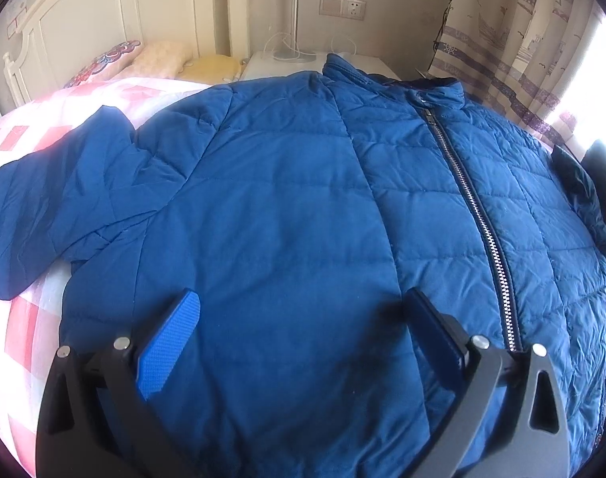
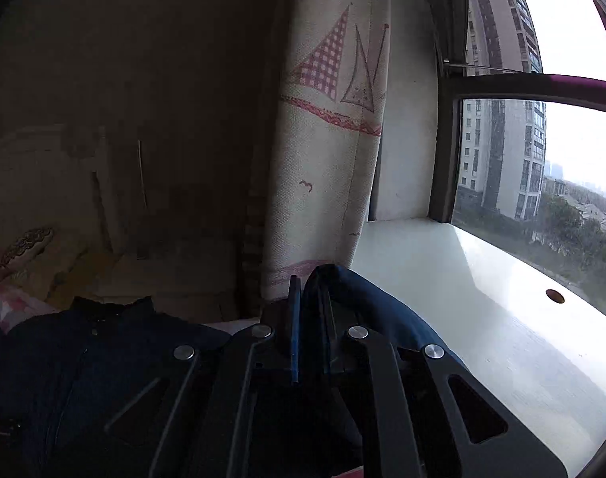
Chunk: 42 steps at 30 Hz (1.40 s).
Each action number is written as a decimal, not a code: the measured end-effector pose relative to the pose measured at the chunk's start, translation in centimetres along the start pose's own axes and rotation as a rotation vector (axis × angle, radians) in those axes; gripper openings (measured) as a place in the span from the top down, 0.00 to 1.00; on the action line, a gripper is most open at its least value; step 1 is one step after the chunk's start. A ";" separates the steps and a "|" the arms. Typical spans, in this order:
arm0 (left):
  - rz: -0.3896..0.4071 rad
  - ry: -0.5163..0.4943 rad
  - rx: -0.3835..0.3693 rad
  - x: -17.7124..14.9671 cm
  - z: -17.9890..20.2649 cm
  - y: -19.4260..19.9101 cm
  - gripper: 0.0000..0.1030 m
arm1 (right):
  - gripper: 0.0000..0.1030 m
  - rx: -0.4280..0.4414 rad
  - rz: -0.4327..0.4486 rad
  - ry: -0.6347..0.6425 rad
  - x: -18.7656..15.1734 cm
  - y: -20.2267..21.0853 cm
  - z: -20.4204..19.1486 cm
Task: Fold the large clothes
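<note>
The blue quilted jacket [image 1: 303, 207] lies spread front-up across the bed [image 1: 20, 342], zipped, its silver zipper [image 1: 474, 215] running from the stand-up collar [image 1: 398, 79] near the head of the bed down toward me. One sleeve [image 1: 55, 199] trails off to the left over the pink-and-white checked bedcover, reaching the bed's left edge. The other sleeve [image 2: 366, 294] is on the window side, and that one I have.

My left claw [image 1: 301, 310] hangs wide open just above the jacket's lower front, left of the zipper, with nothing between its fingers; the blue pad [image 1: 167, 342] on the left finger faces inward and the right finger sits close beside the zipper line. Whether the tips touch the fabric I cannot tell.

My right claw [image 2: 308, 310] is pinched down tight on a fold of that blue sleeve, the cloth arching up and over the right finger and draping down its outer side. In this dim view the rest of the jacket is a dark mass below and to the left.

Beyond the collar, pillows [image 1: 143, 59] lie against the white headboard [image 1: 103, 4], with a white nightstand [image 1: 287, 65] beside them. A sailboat-print curtain [image 2: 326, 127] hangs just past my right claw, and a pale windowsill [image 2: 482, 310] runs along the window [image 2: 542, 139], apartment blocks outside.
</note>
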<state>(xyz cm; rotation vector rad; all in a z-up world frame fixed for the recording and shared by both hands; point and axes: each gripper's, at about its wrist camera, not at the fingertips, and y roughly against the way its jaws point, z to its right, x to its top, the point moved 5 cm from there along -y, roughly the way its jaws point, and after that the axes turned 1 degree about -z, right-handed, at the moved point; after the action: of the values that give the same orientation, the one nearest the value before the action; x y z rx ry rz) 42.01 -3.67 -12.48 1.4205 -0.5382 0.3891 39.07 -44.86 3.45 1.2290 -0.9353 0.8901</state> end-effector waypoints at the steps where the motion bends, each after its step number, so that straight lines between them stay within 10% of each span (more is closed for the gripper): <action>1: 0.006 0.011 -0.015 0.0 -0.2 0.1 0.02 | 0.89 0.083 -0.021 0.067 -0.6 0.2 -3.9; 3: 0.017 0.040 -0.057 0.1 -0.6 0.4 0.02 | 0.80 0.260 -0.109 0.189 -2.9 0.5 -10.6; 7: 0.034 0.084 -0.129 0.1 -1.4 0.8 0.02 | 0.21 0.347 -0.178 0.317 -8.4 1.9 -16.2; 18: 0.117 0.004 -0.129 1.0 2.5 3.7 0.02 | 0.21 0.291 -0.275 -0.184 -15.0 5.2 -3.8; 23: 0.242 -0.370 -0.141 1.1 14.9 7.7 0.02 | 0.21 0.294 -0.312 -0.536 -17.2 3.7 1.5; 28: 0.133 -0.698 -0.045 -0.6 23.5 2.3 0.02 | 0.21 0.314 -0.288 -0.615 -17.7 3.8 2.4; 31: 0.158 -0.718 0.002 -0.1 24.2 0.1 0.29 | 0.21 0.310 -0.291 -0.614 -17.5 3.7 2.2; 35: 0.207 -0.452 -0.170 2.4 20.6 3.4 0.74 | 0.21 0.313 -0.282 -0.642 -17.6 3.9 2.7; 40: 0.257 0.165 -0.666 5.2 6.9 9.3 0.76 | 0.21 0.316 -0.275 -0.638 -17.5 4.0 2.7; 42: 0.259 0.330 -0.746 5.2 1.3 9.4 0.75 | 0.21 0.317 -0.276 -0.641 -17.5 3.9 2.7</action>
<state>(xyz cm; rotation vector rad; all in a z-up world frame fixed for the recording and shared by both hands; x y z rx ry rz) 40.83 -4.13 -1.73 0.5546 -0.5206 0.5464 28.85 -47.99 -11.19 1.9285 -1.1073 0.4279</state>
